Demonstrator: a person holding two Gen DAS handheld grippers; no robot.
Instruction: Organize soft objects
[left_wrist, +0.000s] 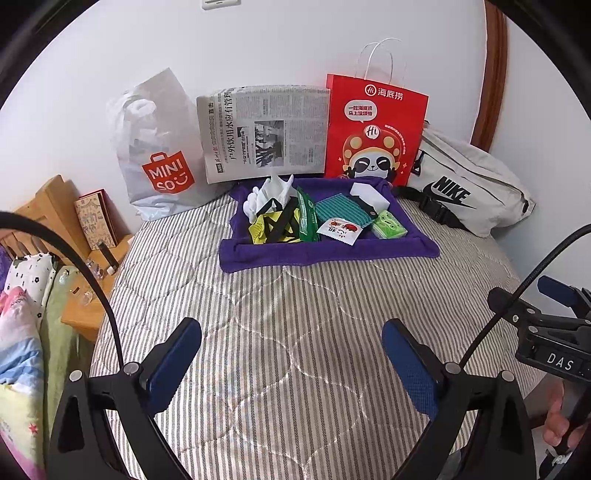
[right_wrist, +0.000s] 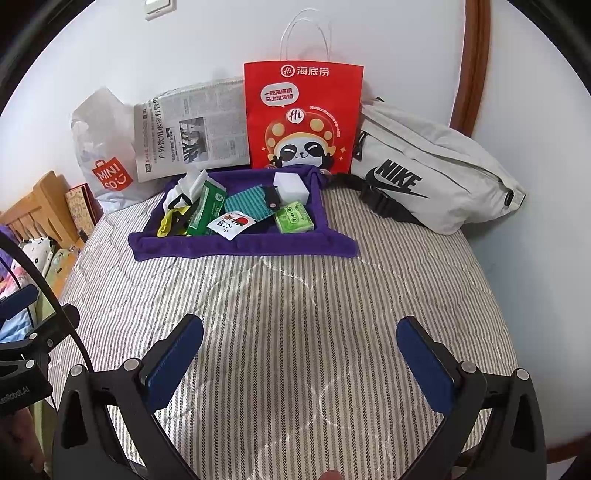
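Note:
A purple cloth tray (left_wrist: 325, 254) (right_wrist: 243, 246) sits at the far side of a striped quilt. It holds soft items: white gloves (left_wrist: 266, 192), a yellow and black strap bundle (left_wrist: 275, 225), a green tissue pack (left_wrist: 307, 218) (right_wrist: 207, 205), a teal cloth (left_wrist: 341, 212) (right_wrist: 247, 205), a white sponge block (left_wrist: 371, 195) (right_wrist: 291, 186), a light green packet (left_wrist: 389, 227) (right_wrist: 294, 219) and a white sachet (left_wrist: 339, 230) (right_wrist: 231, 223). My left gripper (left_wrist: 291, 343) and right gripper (right_wrist: 299, 341) are open, empty, above the quilt well short of the tray.
Against the wall stand a white Miniso bag (left_wrist: 159, 147) (right_wrist: 103, 147), a newspaper (left_wrist: 264, 131) (right_wrist: 192, 129), a red paper bag (left_wrist: 375, 129) (right_wrist: 303, 114) and a white Nike waist bag (left_wrist: 465, 184) (right_wrist: 432, 170). A wooden bedside stand (left_wrist: 88, 295) is at left.

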